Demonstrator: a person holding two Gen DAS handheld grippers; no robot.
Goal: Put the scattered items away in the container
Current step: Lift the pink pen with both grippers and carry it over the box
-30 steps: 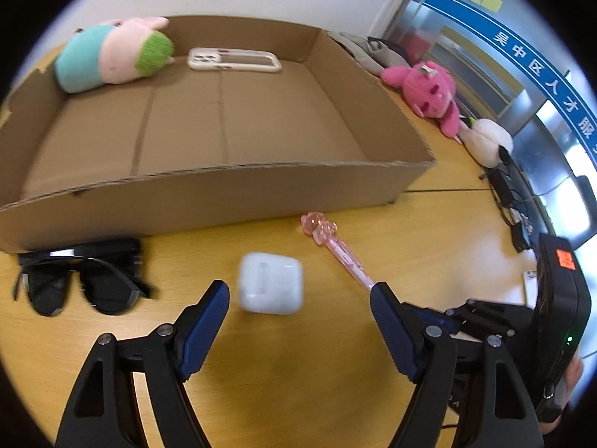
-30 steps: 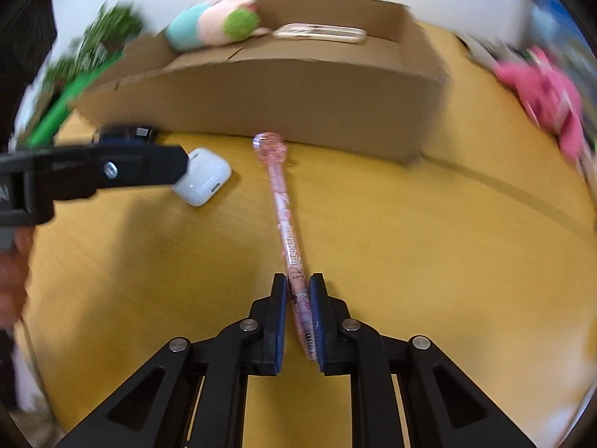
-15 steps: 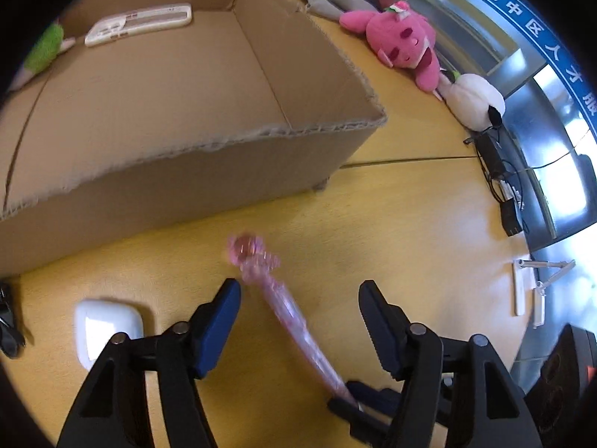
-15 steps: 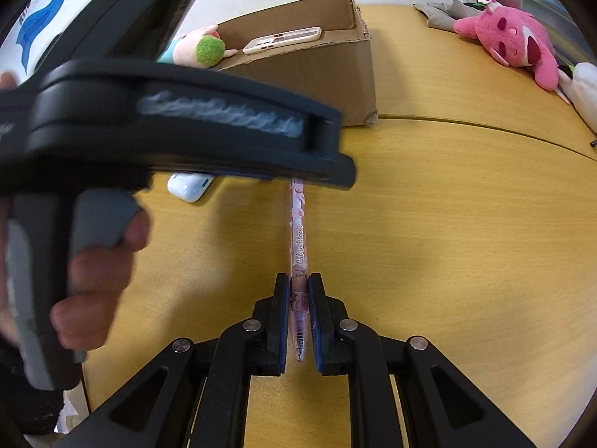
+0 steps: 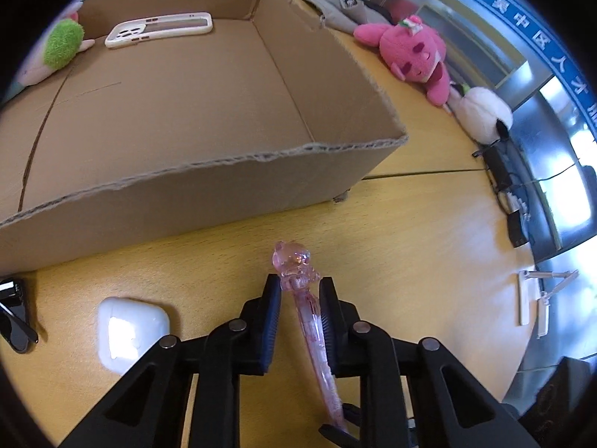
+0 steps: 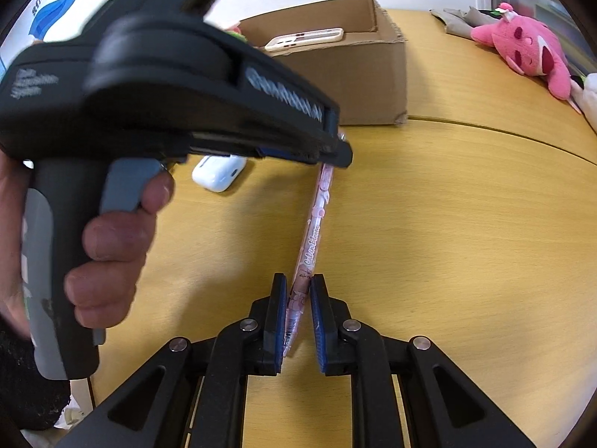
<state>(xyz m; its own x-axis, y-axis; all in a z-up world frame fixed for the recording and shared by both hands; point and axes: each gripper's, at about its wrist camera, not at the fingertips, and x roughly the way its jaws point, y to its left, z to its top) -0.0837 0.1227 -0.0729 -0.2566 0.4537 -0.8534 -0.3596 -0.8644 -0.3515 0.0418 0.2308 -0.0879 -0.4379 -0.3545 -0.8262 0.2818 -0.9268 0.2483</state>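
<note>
The left gripper (image 5: 298, 298) has its jaws narrowed around the upper part of a pink translucent pen (image 5: 309, 313). The pen's figurine cap pokes out just past the fingertips; the shaft lies against the right pad, and a sliver of gap shows at the left pad, so I cannot tell whether the squeeze is complete. In the right wrist view the left gripper (image 6: 337, 149) crosses the frame from the left, held in a hand (image 6: 108, 239), with its tip over the pen's far end.

The right gripper (image 6: 298, 298) brackets the lower end of the pen (image 6: 313, 231). The barrel leans against the left pad, a thin gap shows on the right side, and whether it pinches cannot be told for sure. The pen runs straight between the two grippers, above the wooden table (image 5: 410, 242).

A white earbud case (image 5: 130, 330) lies on the table just left of the left gripper. Black sunglasses (image 5: 15, 317) sit at the far left edge. Beyond the pen stands the open cardboard box (image 5: 209, 164), holding a phone case (image 5: 160, 30) at its far wall and a green and pink plush toy (image 5: 59, 50) in its left corner. A pink plush (image 5: 410, 50) and a white plush (image 5: 481, 114) lie on the table right of the box.
</note>
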